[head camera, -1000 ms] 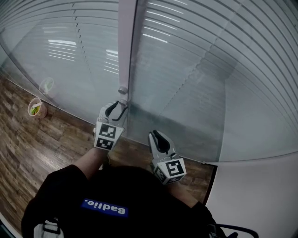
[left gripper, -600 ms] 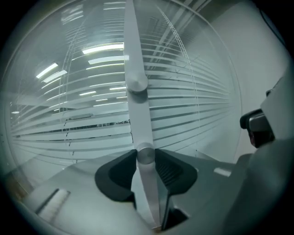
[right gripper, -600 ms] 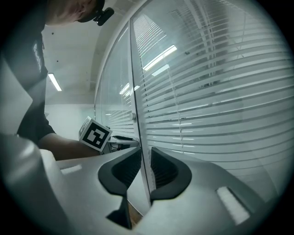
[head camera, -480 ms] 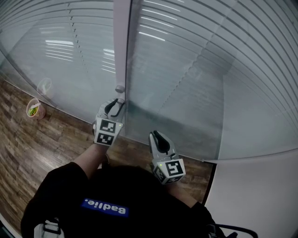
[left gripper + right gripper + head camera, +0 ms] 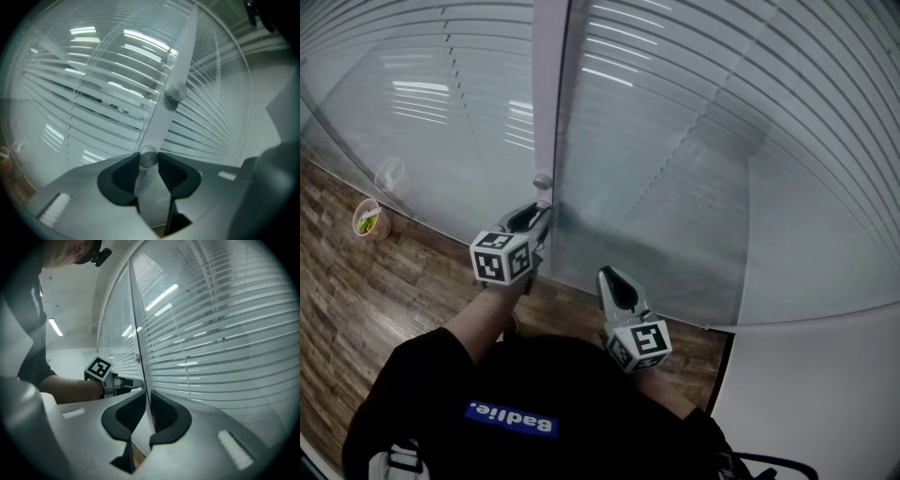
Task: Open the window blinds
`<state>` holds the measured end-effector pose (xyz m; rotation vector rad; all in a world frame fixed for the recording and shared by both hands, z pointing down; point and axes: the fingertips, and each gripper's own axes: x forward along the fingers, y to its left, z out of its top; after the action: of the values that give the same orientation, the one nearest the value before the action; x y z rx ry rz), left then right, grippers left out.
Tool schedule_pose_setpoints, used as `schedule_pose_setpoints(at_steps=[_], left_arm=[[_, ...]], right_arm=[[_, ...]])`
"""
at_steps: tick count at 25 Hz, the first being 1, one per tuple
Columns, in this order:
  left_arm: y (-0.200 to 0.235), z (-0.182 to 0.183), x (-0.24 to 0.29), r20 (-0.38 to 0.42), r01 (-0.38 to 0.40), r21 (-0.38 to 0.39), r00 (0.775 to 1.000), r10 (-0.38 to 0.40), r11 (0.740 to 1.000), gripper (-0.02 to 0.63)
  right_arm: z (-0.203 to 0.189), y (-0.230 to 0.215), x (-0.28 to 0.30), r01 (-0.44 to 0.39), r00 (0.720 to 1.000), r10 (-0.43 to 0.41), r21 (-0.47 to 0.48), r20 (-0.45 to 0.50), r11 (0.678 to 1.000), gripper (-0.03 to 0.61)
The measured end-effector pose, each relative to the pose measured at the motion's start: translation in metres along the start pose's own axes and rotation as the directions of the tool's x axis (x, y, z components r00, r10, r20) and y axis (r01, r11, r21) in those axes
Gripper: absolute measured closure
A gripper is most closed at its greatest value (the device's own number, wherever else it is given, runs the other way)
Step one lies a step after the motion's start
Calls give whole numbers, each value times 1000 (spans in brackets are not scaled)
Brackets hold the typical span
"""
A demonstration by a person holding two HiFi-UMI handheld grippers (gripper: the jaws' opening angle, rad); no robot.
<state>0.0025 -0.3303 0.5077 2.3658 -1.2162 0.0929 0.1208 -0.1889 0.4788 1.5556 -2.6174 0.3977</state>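
Left gripper (image 5: 149,166) – fingers (image 5: 123,176) just closed – pinches knob (image 5: 148,158) (lower one).

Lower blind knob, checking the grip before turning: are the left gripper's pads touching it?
Touching. The left gripper view shows the left gripper, jaws just closing, with both pads pressed on the lower blind knob between them.

Cool, dim; glare streaks on blinds (image 5: 675,141); edges perhaps soft.

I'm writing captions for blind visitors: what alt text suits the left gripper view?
The dark jaws of the left gripper, which have just been closing, pinch a small metal knob on a pale frame strip between glass panes. Slatted blinds hang behind the glass.
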Motion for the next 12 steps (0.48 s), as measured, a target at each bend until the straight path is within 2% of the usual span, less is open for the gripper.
schedule_pose_setpoints(at_steps=[2,5,9,12], left_arm=[[0,1,0,11,31,-106,999,-30,994,491],[1,1,1,31,77,-252,997,-72,965,491],[1,0,0,62,135,-417,991,-121,899,492],[1,0,0,78,167,-493,986,-147,854,492]], right_arm=[[-1,1,1,-8,1000,8,-6,5,1000,548],[0,3,2,-11,1000,11,0,4,1000,549],[0,7,2,-15,1000,15,0,-7,1000,555],[-2,9,2,-21,1000,21,5,-8,1000,561]])
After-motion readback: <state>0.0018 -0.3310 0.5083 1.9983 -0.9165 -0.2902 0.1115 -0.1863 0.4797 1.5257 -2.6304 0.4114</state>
